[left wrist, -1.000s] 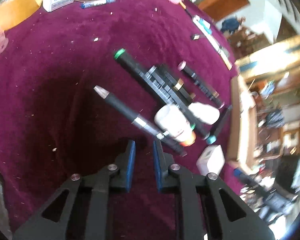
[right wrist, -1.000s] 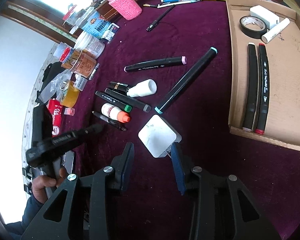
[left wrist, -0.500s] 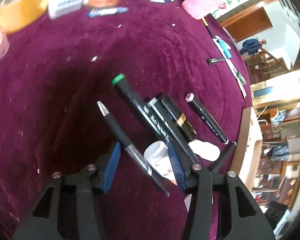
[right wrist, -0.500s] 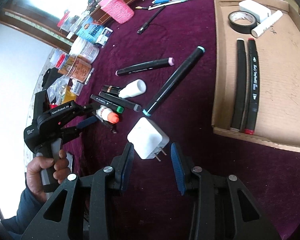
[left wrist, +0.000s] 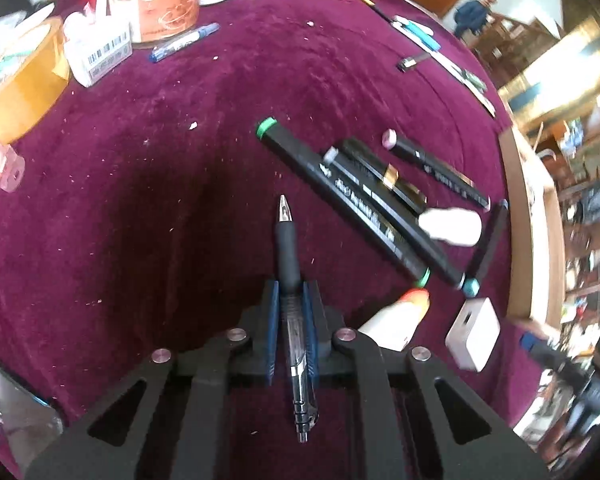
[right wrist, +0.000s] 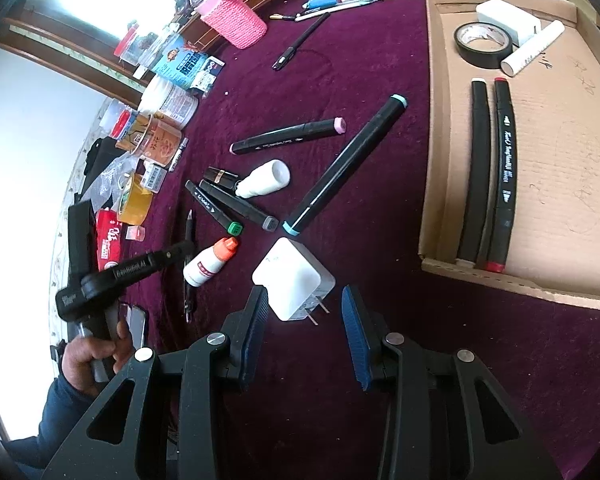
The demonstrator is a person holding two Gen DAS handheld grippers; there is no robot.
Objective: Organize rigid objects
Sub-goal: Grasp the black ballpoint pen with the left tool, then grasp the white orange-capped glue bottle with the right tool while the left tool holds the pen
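Left gripper (left wrist: 291, 292) now clamped on ballpoint pen (left wrist: 288, 248), frame center; half second ago jaws only straddled it. My right gripper (right wrist: 304, 320) spread wide around white charger (right wrist: 294, 278), lower center. Pen ready for cardboard tray (right wrist: 560, 184).

Deep maroon cloth (right wrist: 380, 360) everywhere, speckled with pale lint. At six o'clock in the left wrist view, black gripper (left wrist: 291, 292) with blue pads (left wrist: 274, 320) around a pen (left wrist: 288, 248), black-gripped with a clear barrel. At two o'clock, black marker (left wrist: 340, 188) with green caps. In the right wrist view: white charger (right wrist: 294, 278) at centre, white bottle (right wrist: 210, 264) with orange cap at nine o'clock, pink knitted holder (right wrist: 234, 20) at eleven, brown cardboard tray (right wrist: 560, 160) at three.
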